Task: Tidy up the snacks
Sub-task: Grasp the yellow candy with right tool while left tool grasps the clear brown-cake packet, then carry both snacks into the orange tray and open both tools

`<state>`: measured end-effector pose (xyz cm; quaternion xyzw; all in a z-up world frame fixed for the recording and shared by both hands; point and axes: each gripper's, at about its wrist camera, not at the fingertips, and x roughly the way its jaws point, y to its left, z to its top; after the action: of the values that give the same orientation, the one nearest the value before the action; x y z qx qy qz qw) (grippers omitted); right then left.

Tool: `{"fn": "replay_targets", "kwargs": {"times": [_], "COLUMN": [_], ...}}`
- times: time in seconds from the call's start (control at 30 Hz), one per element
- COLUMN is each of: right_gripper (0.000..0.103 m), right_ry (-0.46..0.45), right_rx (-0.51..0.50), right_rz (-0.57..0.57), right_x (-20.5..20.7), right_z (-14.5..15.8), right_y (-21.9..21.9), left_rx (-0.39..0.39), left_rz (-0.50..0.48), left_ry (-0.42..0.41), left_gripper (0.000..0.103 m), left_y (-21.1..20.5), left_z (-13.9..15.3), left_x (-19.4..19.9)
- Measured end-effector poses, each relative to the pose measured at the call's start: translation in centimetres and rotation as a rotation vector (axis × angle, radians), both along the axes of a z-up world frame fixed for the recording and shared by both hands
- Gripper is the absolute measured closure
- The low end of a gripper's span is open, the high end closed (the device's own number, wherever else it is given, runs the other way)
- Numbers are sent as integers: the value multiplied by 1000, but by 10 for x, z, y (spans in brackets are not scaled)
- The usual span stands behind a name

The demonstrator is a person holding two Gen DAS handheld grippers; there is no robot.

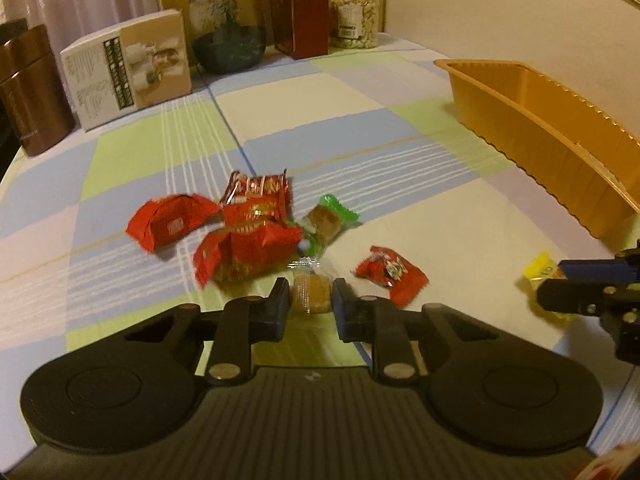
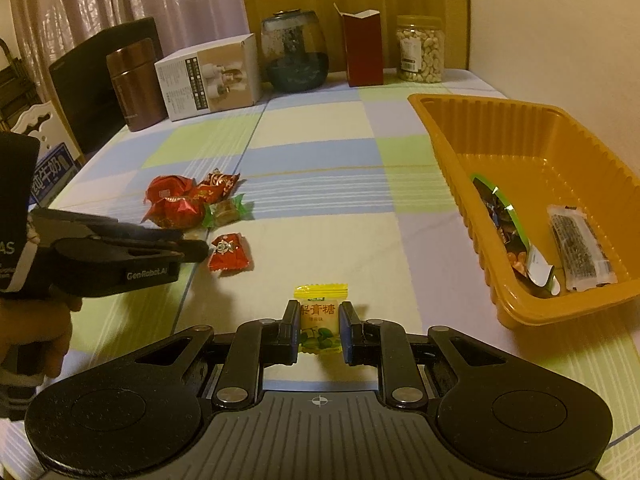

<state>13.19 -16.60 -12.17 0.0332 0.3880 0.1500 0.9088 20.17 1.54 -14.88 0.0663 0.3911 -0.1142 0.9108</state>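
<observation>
My left gripper stands around a clear-wrapped brown snack on the tablecloth, its fingers close on both sides of it. Beyond it lies a pile of red packets, a green-wrapped snack and one red candy. My right gripper is shut on a yellow candy packet low over the table. The orange tray at the right holds a green packet and a clear-wrapped dark bar. The left gripper also shows in the right wrist view.
At the table's far edge stand a brown canister, a white box, a dark glass jar, a red carton and a jar of nuts. A wall runs along the right.
</observation>
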Motion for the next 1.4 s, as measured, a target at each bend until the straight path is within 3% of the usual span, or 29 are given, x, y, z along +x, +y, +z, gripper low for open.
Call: {"fn": "replay_targets", "kwargs": {"times": [0.43,0.8,1.4], "right_gripper": [83,83,83], "right_ry": [-42,-75,-123], "right_rx": [6,26,61], "right_rz": [3,-9,-92], "right_x": [-14,-47,-76], "right_z": [19,55,103], "right_y": [-1,-11,-53], "left_rx": [-75,-128,-177], "left_rz": [142,194,128], "left_ry": [58,32,-30], "left_gripper": [84,84,84], "left_y": [1,-8,-46], "left_z": [24,66,118], "left_x": [-64,-110,-133]}}
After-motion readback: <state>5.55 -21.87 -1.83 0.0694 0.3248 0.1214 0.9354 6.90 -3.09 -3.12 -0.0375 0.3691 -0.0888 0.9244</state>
